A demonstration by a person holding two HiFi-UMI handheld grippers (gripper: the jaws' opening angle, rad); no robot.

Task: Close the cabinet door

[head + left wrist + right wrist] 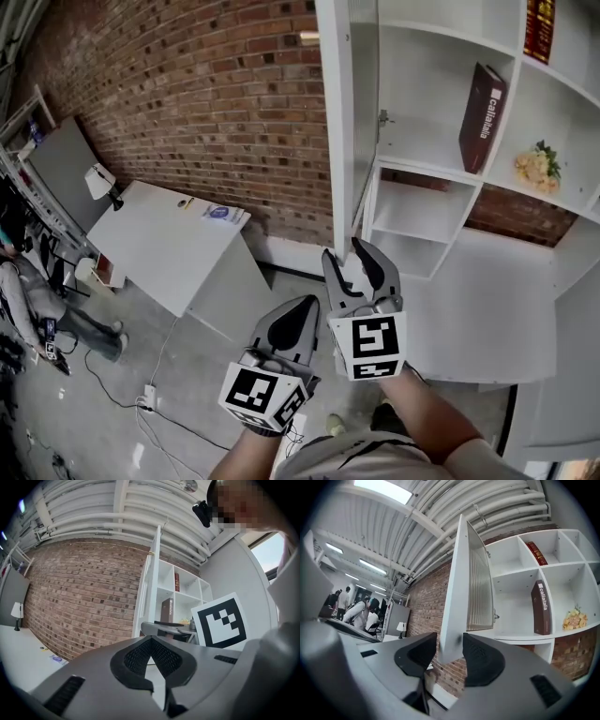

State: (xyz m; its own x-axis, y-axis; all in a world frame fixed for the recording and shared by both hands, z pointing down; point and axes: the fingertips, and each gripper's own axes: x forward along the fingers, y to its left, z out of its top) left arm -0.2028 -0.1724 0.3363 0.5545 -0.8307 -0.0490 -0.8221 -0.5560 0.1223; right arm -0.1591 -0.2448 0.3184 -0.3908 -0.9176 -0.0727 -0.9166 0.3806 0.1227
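Nearest the camera, at the bottom of the head view, the left gripper (305,309) sits low beside the right one, its jaws pressed together with nothing between them, as its own view (150,641) shows. Just past it the right gripper (345,258) reaches a little further forward with its jaws spread wide. The lower corner of the cabinet door (336,122) stands in the gap between them, unpinched, which is plain in the right gripper view (449,641). That door (457,597) stands swung out, edge-on to the person, at the left side of the white cabinet (422,94). On the shelves behind lean a dark red book (481,117) and, to its right, a small bunch of flowers (537,167). Further left a white bench (169,239) stands against the brick wall (206,103).
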